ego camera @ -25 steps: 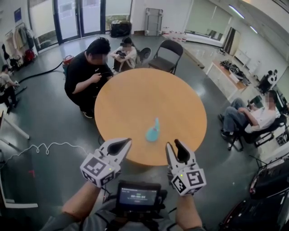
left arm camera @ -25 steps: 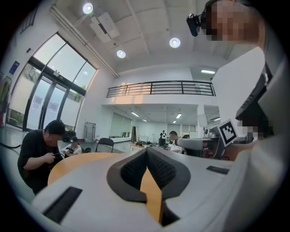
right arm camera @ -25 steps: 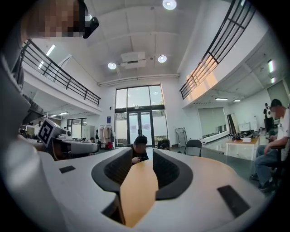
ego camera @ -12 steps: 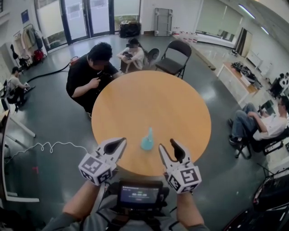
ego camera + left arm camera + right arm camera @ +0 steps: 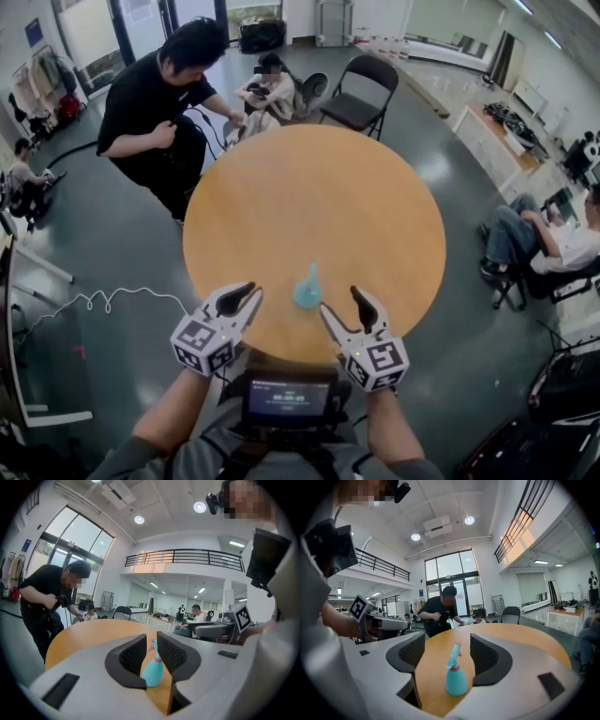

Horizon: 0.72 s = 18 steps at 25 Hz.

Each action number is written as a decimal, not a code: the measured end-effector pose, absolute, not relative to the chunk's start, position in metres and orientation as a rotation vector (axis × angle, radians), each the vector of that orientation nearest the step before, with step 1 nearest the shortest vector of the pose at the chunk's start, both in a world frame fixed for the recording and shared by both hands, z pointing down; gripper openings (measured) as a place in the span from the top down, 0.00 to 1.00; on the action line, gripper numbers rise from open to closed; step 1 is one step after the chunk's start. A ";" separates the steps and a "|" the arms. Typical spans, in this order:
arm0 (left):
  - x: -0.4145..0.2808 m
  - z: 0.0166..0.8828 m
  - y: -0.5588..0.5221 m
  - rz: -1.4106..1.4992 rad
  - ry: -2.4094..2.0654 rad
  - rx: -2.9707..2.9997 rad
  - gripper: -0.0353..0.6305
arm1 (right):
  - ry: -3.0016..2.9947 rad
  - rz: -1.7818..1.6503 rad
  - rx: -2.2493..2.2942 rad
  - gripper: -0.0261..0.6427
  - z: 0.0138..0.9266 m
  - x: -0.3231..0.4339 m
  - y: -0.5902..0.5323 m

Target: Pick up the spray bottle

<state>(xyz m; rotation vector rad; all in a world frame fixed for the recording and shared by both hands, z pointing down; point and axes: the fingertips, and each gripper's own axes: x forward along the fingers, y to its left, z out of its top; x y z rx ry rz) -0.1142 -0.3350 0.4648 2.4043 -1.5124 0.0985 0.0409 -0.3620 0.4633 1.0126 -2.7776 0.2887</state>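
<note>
A teal spray bottle (image 5: 307,289) stands upright near the front edge of the round wooden table (image 5: 309,187). My left gripper (image 5: 249,292) is to its left over the table's edge; its jaws are opening with a narrow gap. My right gripper (image 5: 340,300) is to the bottle's right; its jaws are opening wider. Neither touches the bottle. In the left gripper view the spray bottle (image 5: 152,670) shows through the gap of the left gripper (image 5: 151,636), farther out. In the right gripper view the spray bottle (image 5: 455,679) stands ahead of the right gripper (image 5: 447,638), clear of both fingers.
A person in black (image 5: 155,103) stands at the table's far left, another person (image 5: 267,89) sits behind. A folding chair (image 5: 361,89) is at the far side, a seated person (image 5: 553,244) at right. A white cable (image 5: 103,302) lies on the floor.
Both grippers have come down and closer to the table's front edge, and both jaws have spread. The person in black has risen from a crouch to standing.
</note>
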 end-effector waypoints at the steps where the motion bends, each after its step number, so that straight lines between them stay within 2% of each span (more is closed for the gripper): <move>1: -0.118 0.474 -0.337 0.106 -1.506 2.388 0.83 | -2.767 0.302 1.013 0.49 0.471 0.039 -0.364; 7: -0.133 0.526 -0.342 0.184 -1.438 2.314 0.78 | -2.685 0.359 1.066 0.49 0.509 0.037 -0.368; 10: -0.142 0.547 -0.348 0.198 -1.426 2.288 0.76 | -2.656 0.353 1.004 0.41 0.534 0.026 -0.367; 16: -0.147 0.587 -0.350 0.236 -1.378 2.234 0.71 | -2.576 0.416 0.973 0.40 0.580 0.017 -0.363; 18: -0.147 0.598 -0.353 0.251 -1.364 2.222 0.65 | -2.552 0.432 0.959 0.35 0.594 0.015 -0.366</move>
